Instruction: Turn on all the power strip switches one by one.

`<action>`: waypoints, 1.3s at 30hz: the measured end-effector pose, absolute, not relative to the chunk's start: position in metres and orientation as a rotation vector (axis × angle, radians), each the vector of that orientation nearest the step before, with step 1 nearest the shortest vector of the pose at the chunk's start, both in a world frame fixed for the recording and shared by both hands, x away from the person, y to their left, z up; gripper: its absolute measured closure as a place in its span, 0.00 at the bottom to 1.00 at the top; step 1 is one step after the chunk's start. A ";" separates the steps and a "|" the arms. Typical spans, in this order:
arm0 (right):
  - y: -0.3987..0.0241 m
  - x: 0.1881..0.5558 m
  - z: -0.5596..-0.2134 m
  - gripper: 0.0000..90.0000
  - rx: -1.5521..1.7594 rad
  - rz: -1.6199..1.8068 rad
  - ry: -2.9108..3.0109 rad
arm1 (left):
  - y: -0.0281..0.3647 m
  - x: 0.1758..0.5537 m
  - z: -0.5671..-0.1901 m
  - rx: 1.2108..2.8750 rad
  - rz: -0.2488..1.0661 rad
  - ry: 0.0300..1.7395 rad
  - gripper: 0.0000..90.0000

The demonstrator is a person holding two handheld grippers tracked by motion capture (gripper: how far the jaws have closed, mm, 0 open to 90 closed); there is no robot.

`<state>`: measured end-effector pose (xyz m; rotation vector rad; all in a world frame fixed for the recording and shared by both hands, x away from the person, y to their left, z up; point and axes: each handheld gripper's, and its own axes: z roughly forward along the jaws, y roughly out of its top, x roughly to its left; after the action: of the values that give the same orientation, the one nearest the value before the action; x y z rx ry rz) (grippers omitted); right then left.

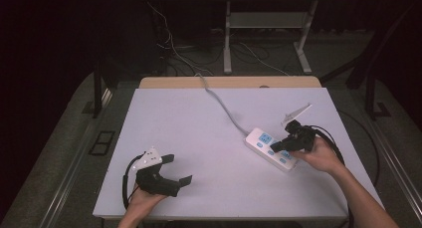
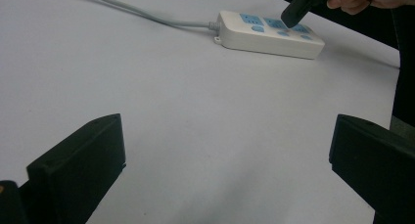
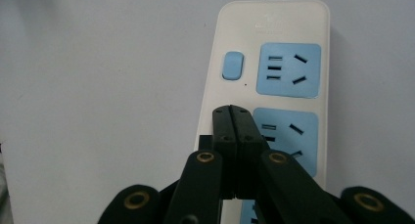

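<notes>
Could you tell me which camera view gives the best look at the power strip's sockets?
The right gripper view: the power strip is close, slots sharp. High view shows it small; left gripper view shows it far off, under the shut right tongs.

A: The power strip (image 3: 274,87) looks like smooth, slightly glossy white plastic, with matt blue socket faces.
B: And the table (image 1: 199,133) is a matt, pale sheet (wood edge at the far side); the right tongs (image 3: 234,117) matt black plastic.
</notes>
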<state>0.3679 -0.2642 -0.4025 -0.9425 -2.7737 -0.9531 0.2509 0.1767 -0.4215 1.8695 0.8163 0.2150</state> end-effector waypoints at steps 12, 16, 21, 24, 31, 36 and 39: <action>-0.260 0.373 -0.389 1.00 -0.923 -0.967 -2.786 | 0.177 0.251 -0.421 1.866 0.217 0.816 0.00; -0.258 0.375 -0.385 1.00 -0.913 -0.966 -2.795 | 0.178 0.251 -0.421 1.864 0.219 0.817 0.00; -0.254 0.378 -0.382 1.00 -0.905 -0.961 -2.801 | 0.178 0.251 -0.421 1.864 0.218 0.818 0.00; -0.253 0.381 -0.381 1.00 -0.910 -0.963 -2.799 | 0.178 0.251 -0.421 1.863 0.219 0.818 0.00; -0.248 0.387 -0.379 1.00 -0.897 -0.959 -2.802 | 0.179 0.251 -0.421 1.861 0.219 0.820 0.00; -0.242 0.391 -0.379 1.00 -0.889 -0.954 -2.801 | 0.180 0.251 -0.420 1.860 0.221 0.819 0.00; -0.240 0.392 -0.380 1.00 -0.880 -0.955 -2.803 | 0.180 0.251 -0.420 1.861 0.221 0.820 0.00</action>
<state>0.3924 -0.2396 -0.3803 -0.8803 -2.8025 -0.9554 0.2505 0.1801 -0.4203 1.8612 0.8198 0.2213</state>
